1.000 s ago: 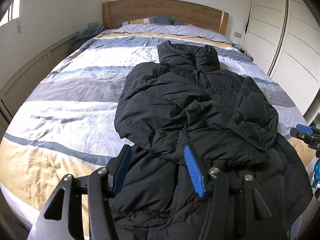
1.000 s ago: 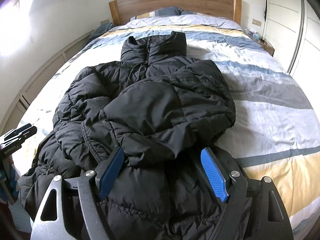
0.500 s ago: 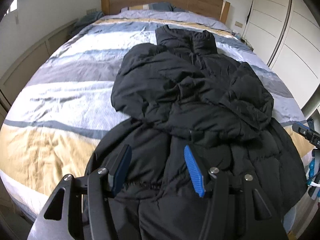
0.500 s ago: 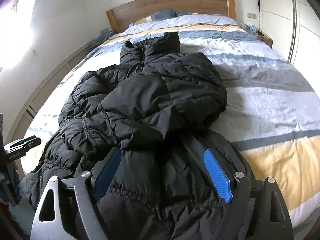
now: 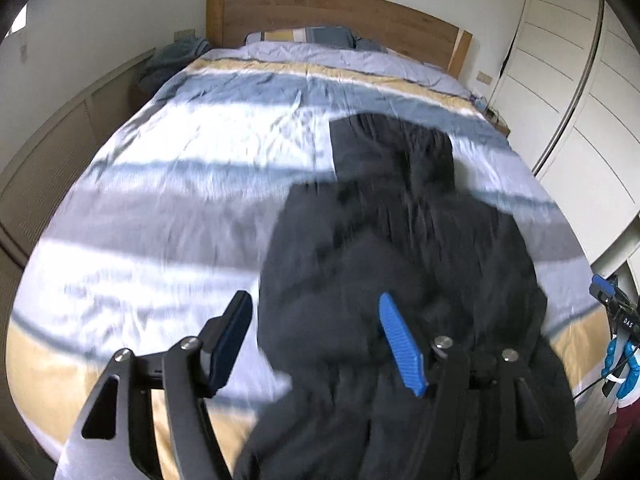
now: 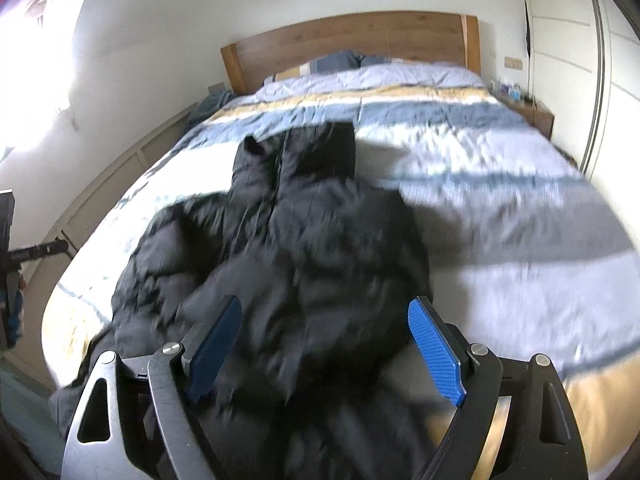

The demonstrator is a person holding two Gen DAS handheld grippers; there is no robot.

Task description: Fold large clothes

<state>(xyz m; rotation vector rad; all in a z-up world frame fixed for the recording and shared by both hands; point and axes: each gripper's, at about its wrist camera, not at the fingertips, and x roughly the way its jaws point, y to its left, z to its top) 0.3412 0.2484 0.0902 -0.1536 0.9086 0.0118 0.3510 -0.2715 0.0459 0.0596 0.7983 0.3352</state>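
A large black puffer jacket (image 5: 400, 248) lies on the striped bed, collar toward the headboard, its lower part hanging over the near edge. It also shows in the right wrist view (image 6: 304, 256). My left gripper (image 5: 316, 320) is open above the jacket's lower left part, holding nothing. My right gripper (image 6: 324, 328) is open wide above the jacket's lower right part, holding nothing. Both views are blurred by motion. The right gripper shows at the right edge of the left wrist view (image 5: 616, 320).
The bed (image 5: 168, 184) has a blue, white, grey and yellow striped cover and a wooden headboard (image 5: 340, 12). White wardrobe doors (image 5: 576, 92) stand on the right. A low wooden panel wall (image 5: 48, 152) runs along the left. A nightstand (image 6: 528, 112) is at the far right.
Both grippers have risen and tilted up, so the jacket sits lower and farther in view. Both stay open. The folded jacket looks unchanged, though blur hides detail.
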